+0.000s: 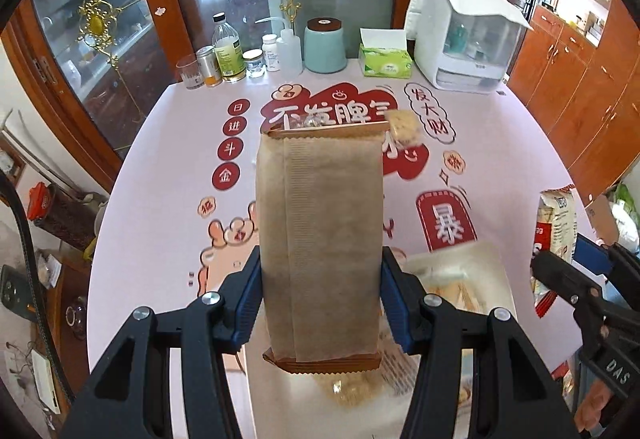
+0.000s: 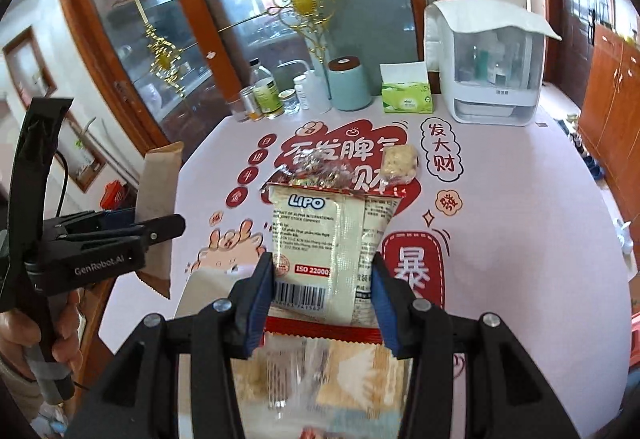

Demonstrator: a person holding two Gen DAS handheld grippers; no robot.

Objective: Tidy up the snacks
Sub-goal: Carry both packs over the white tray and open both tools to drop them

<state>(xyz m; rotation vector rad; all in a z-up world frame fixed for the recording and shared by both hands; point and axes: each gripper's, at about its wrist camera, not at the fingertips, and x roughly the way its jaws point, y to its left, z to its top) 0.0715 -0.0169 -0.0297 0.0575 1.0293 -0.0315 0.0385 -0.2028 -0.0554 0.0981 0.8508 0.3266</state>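
Observation:
In the left wrist view my left gripper (image 1: 320, 279) is shut on a tall brown paper snack pack (image 1: 320, 231), held upright above the table. In the right wrist view my right gripper (image 2: 322, 279) is shut on a cream and red Lipo biscuit pack (image 2: 324, 239), its blue pads pressing both sides. Each gripper shows in the other's view: the right gripper (image 1: 548, 267) with the Lipo pack (image 1: 556, 215), and the left gripper (image 2: 160, 229) with the brown pack (image 2: 158, 207). A small cracker pack (image 2: 400, 161) and clear-wrapped sweets (image 2: 328, 171) lie mid-table. A white bin of snacks (image 1: 452, 271) lies blurred below both grippers.
Along the far edge of the pink printed table (image 1: 160, 159) stand a glass and bottles (image 1: 228, 55), a teal canister (image 1: 325, 45), a green tissue box (image 1: 384, 61) and a white storage box (image 1: 468, 47). Glass doors rise behind. A hand (image 2: 60, 339) grips the left tool.

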